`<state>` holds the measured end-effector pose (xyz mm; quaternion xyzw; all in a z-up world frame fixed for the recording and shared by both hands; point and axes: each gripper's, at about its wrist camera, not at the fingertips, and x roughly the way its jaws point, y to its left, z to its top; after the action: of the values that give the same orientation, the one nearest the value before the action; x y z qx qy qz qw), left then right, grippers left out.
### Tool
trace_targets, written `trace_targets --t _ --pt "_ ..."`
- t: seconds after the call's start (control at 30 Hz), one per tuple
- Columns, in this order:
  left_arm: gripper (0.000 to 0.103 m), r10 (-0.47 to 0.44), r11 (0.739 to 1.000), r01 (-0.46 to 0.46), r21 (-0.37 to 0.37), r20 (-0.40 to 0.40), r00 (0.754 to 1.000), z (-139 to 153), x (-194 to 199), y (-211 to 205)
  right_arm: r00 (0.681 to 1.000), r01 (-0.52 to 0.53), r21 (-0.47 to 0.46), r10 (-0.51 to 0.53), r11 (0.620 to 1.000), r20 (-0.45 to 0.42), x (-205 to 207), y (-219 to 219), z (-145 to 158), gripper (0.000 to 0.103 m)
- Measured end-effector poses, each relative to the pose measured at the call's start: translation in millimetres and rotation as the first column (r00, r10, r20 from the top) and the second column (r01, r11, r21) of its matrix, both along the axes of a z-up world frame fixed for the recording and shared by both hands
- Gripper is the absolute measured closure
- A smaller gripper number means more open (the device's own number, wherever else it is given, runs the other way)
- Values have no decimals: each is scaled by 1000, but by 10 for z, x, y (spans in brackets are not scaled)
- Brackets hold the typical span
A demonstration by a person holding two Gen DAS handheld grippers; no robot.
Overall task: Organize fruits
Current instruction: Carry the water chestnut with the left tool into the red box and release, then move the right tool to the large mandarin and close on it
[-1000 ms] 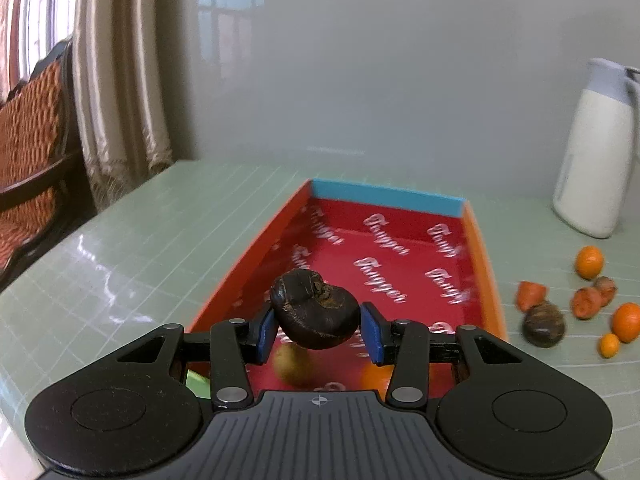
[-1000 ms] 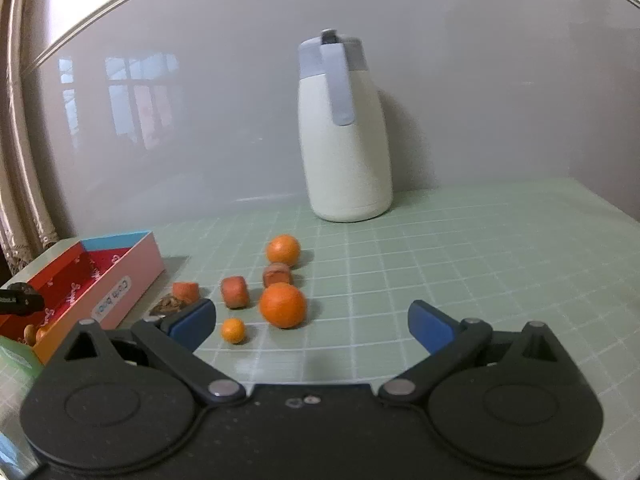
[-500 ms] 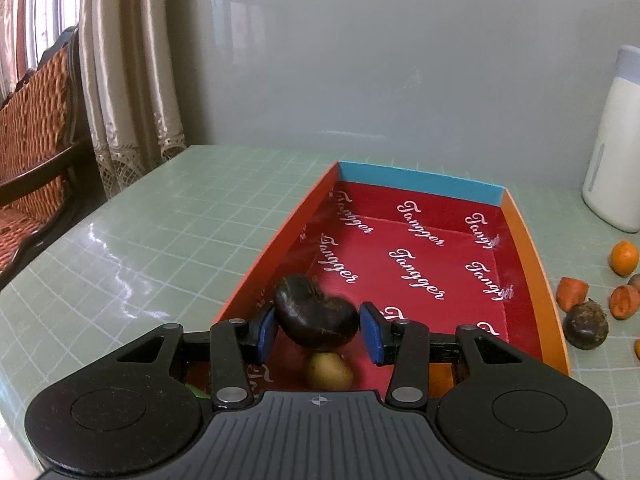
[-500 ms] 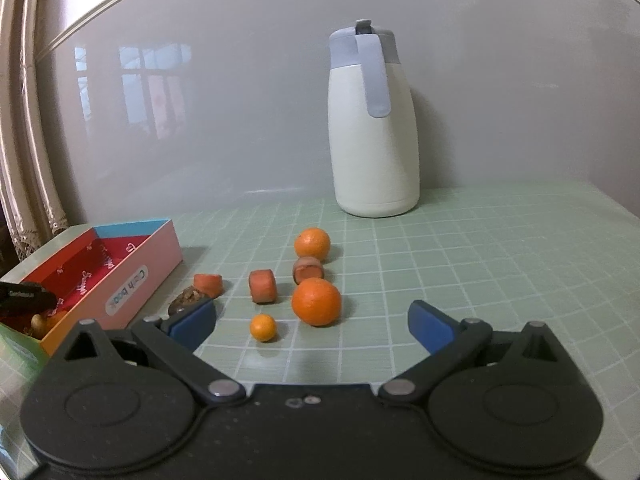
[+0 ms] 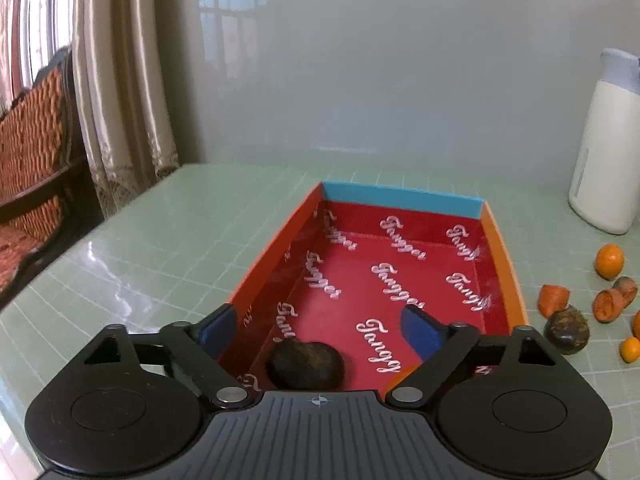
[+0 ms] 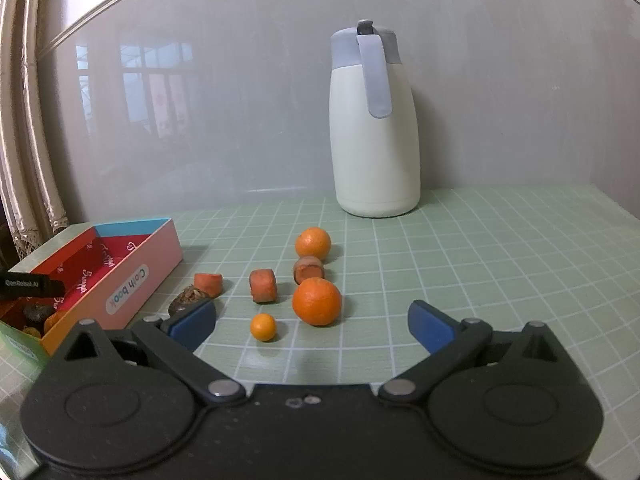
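In the left wrist view my left gripper [image 5: 320,330] hangs over the near end of the red box [image 5: 500,256]; its jaws are opening, and the dark wrinkled fruit [image 5: 306,364] lies loose on the box floor below them. An orange fruit [image 5: 400,374] peeks out by the right finger. In the right wrist view my right gripper [image 6: 312,320] stands open above the table, empty, with a small orange [image 6: 263,326], a large orange [image 6: 317,301], another orange [image 6: 313,243], carrot pieces [image 6: 263,285] and a dark fruit [image 6: 186,297] ahead of it.
A white jug with a grey lid [image 6: 374,128] stands at the back against the wall. The box [image 6: 120,276] sits at the left of the green gridded table [image 6: 480,264]. A chair [image 5: 32,152] and curtains [image 5: 120,80] stand beyond the table's left edge.
The left jaws have spread apart and let go of the dark fruit, which dropped onto the box floor. The right gripper stays open in about the same place.
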<state>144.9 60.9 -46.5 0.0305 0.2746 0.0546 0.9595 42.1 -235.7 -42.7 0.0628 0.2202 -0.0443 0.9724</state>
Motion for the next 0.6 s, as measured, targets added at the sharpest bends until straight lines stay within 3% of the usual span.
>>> trace_targets --t 0.1,0.37,0.6 --pt "0 0 1000 0 14 35 999 114 -118 -20 1000 2 2 -2 1000 3 -13 -9 6 0" --pt "0 -37 999 36 12 58 998 290 -429 -14 1000 2 -9 -2 1000 6 -30 2 21 0" --pt "0 -49 998 47 34 56 997 240 -698 26 1000 2 -29 -2 1000 -5 1 46 -2 0"
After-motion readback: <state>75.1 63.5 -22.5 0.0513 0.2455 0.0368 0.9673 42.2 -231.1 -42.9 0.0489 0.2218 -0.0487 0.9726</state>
